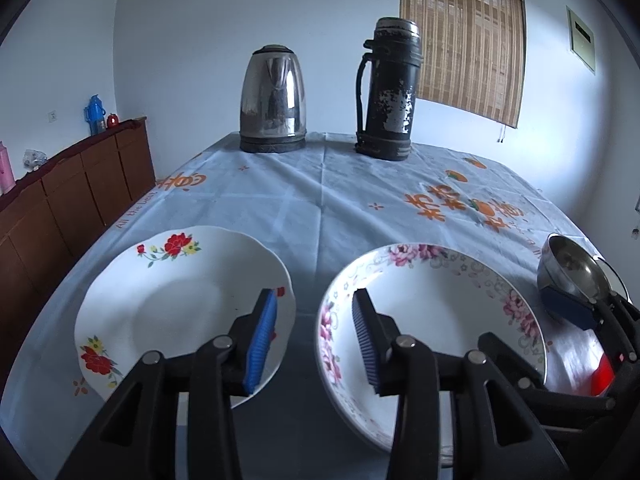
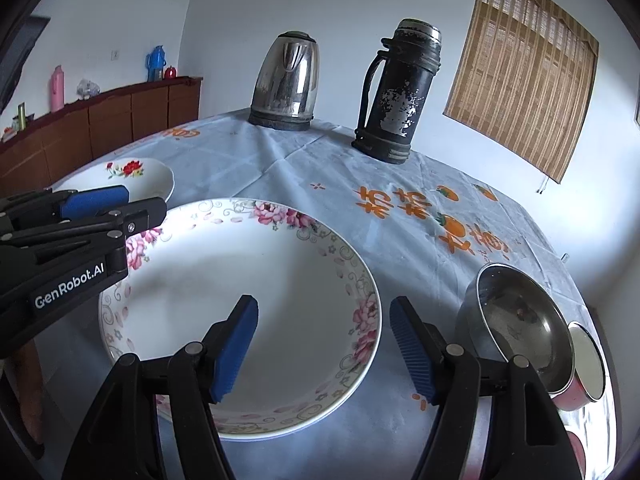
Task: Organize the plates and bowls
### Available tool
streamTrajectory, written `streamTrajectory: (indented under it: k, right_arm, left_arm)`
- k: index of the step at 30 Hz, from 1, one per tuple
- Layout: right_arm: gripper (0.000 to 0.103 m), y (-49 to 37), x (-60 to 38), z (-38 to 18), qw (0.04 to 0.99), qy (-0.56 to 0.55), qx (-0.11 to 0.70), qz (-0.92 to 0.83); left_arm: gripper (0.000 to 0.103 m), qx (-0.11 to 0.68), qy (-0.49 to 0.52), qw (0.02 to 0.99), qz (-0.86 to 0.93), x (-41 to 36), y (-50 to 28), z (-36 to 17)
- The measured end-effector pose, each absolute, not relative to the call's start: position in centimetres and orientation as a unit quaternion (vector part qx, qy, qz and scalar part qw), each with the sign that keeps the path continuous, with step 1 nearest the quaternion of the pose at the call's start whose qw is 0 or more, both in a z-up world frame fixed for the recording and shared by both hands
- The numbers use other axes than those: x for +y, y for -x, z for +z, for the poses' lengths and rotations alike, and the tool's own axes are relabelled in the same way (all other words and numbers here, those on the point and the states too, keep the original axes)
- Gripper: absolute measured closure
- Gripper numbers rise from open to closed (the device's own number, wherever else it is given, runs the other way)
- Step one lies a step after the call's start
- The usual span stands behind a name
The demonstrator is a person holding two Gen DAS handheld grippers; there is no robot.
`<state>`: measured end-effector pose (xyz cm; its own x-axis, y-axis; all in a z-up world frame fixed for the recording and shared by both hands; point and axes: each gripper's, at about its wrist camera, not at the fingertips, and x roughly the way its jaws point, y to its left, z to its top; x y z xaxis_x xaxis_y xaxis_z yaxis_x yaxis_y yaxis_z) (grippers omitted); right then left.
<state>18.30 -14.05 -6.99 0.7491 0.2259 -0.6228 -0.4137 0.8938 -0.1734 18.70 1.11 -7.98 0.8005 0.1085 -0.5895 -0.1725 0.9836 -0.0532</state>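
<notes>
White walls back the table (image 2: pixel 320 168) under its pale printed cloth. Its pink-flowered plate (image 2: pixel 224 280) is the landmark: left of it a red-flowered plate (image 1: pixel 176 280), right a steel bowl (image 2: pixel 516 320). Left claw (image 1: pixel 316 340) and right claw (image 2: pixel 324 348) gape, holding nothing.

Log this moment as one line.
left gripper: open, empty | right gripper: open, empty | pink-flowered white plate: on table | steel bowl: beside it
</notes>
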Motion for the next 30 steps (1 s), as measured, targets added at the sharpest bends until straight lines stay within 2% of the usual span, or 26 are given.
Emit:
streamTrajectory:
  k: [4, 12, 13, 14, 16, 20, 30]
  right_arm:
    - [0.033, -17.9, -14.2, -6.7, 0.926, 0.145, 0.297, 0.183]
    - [0.033, -17.1, -15.0, -6.0, 0.935, 0.119, 0.266, 0.200]
    - [0.039, -17.1, -15.0, -5.9, 0.936, 0.118, 0.263, 0.200]
    - [0.054, -17.0, -15.1, -5.8, 0.938, 0.116, 0.261, 0.199]
    - [0.072, -17.3, -15.0, -5.7, 0.934, 0.097, 0.271, 0.213]
    - [0.072, -17.4, -14.0, -5.3, 0.924, 0.083, 0.285, 0.242]
    - [0.072, -19.2, -8.3, -4.3, 0.884, 0.052, 0.332, 0.327]
  left_arm:
    - [0.057, 0.299, 0.053, 0.949, 0.082, 1.4, -18.5, -7.8]
    - [0.055, 0.291, 0.080, 0.948, 0.105, 4.1, -17.0, -6.9]
    - [0.054, 0.290, 0.081, 0.947, 0.109, 4.5, -16.7, -6.8]
    - [0.054, 0.287, 0.083, 0.947, 0.114, 5.1, -16.2, -6.7]
    - [0.051, 0.285, 0.084, 0.947, 0.125, 6.5, -15.5, -6.4]
    - [0.044, 0.292, 0.075, 0.941, 0.155, 9.1, -14.9, -6.4]
    - [0.044, 0.312, 0.109, 0.919, 0.214, 15.3, -15.0, -8.0]
